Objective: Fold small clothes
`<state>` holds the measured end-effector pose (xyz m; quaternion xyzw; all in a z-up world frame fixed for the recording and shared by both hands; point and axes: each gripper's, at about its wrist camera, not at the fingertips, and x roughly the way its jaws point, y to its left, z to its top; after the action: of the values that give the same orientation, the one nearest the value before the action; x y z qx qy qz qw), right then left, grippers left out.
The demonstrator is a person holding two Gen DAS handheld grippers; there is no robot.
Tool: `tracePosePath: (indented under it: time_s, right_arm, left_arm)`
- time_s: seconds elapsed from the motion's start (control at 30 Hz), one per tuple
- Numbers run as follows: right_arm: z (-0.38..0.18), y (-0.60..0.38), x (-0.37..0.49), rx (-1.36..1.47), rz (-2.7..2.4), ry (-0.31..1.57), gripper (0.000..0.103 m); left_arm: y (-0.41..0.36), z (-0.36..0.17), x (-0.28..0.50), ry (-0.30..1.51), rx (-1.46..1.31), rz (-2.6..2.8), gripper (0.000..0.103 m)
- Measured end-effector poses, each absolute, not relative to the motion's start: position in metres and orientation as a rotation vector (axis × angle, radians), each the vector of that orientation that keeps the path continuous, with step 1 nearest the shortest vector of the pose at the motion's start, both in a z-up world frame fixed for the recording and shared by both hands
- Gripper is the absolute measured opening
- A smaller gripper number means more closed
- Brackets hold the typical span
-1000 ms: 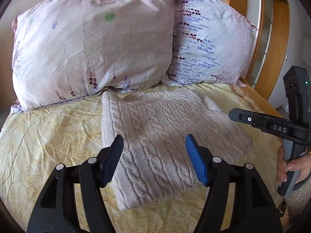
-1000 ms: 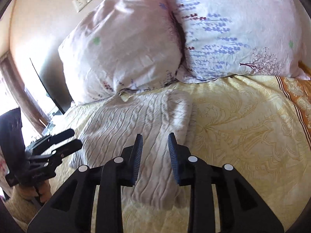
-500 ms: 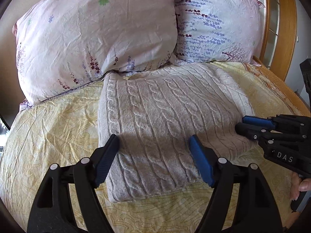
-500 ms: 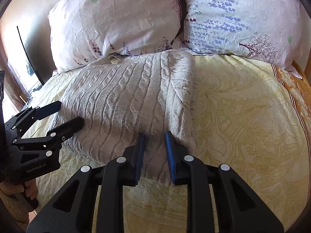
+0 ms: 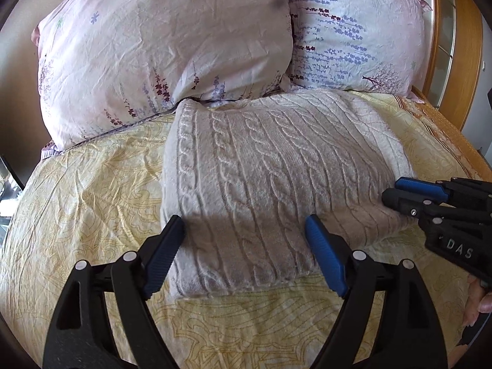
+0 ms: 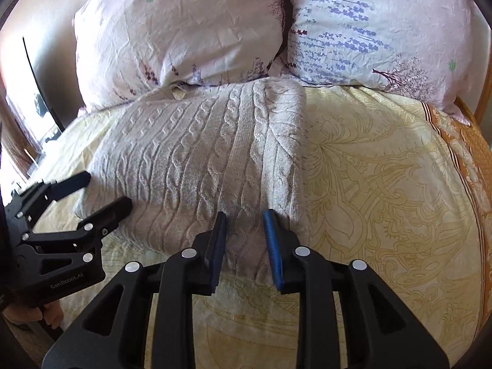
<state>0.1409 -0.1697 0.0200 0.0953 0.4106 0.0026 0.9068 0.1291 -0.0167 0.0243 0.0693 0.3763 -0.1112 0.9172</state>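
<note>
The folded cable-knit sweater [image 5: 276,184] lies mid-bed before the pillows [image 5: 166,52]; its near edge is straddled by the left gripper [image 5: 243,246], jaws wide, and the right gripper [image 6: 244,240], jaws narrow, nothing gripped, seemingly to fold it away

Both views are bright with warm daylight. In the right wrist view the far left edge, by the window [image 6: 18,141], is blown out to glare. A hard-edged shadow crosses the near part of the sweater [image 5: 261,190] and the bed [image 5: 92,203] at its near edge. Focus is sharp at centre; knit and creases read clearly. Fisheye bends the pillows [image 5: 166,49] and bed edges, with dark vignetting in all corners.
</note>
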Motion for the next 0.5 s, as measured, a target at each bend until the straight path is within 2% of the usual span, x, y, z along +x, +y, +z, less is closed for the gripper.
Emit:
tracePosePath:
  time_s: [0.13, 0.17, 0.2, 0.37, 0.5]
  right_arm:
    - [0.03, -0.179, 0.123, 0.251, -0.004, 0.797, 0.068]
    - [0.032, -0.179, 0.121, 0.231, -0.036, 0.795, 0.082]
    - [0.033, -0.179, 0.118, 0.215, -0.059, 0.786, 0.086]
    - [0.034, -0.192, 0.108, 0.234, -0.159, 0.745, 0.09]
    - [0.037, -0.193, 0.104, 0.212, -0.187, 0.725, 0.094]
  left_arm:
    - [0.007, 0.029, 0.116, 0.731, 0.125, -0.131, 0.089]
    - [0.012, 0.031, 0.113, 0.721, 0.127, -0.111, 0.091]
    - [0.017, 0.032, 0.111, 0.714, 0.124, -0.097, 0.092]
    - [0.028, 0.038, 0.102, 0.668, 0.141, -0.023, 0.099]
    - [0.03, 0.038, 0.1, 0.669, 0.138, -0.023, 0.101]
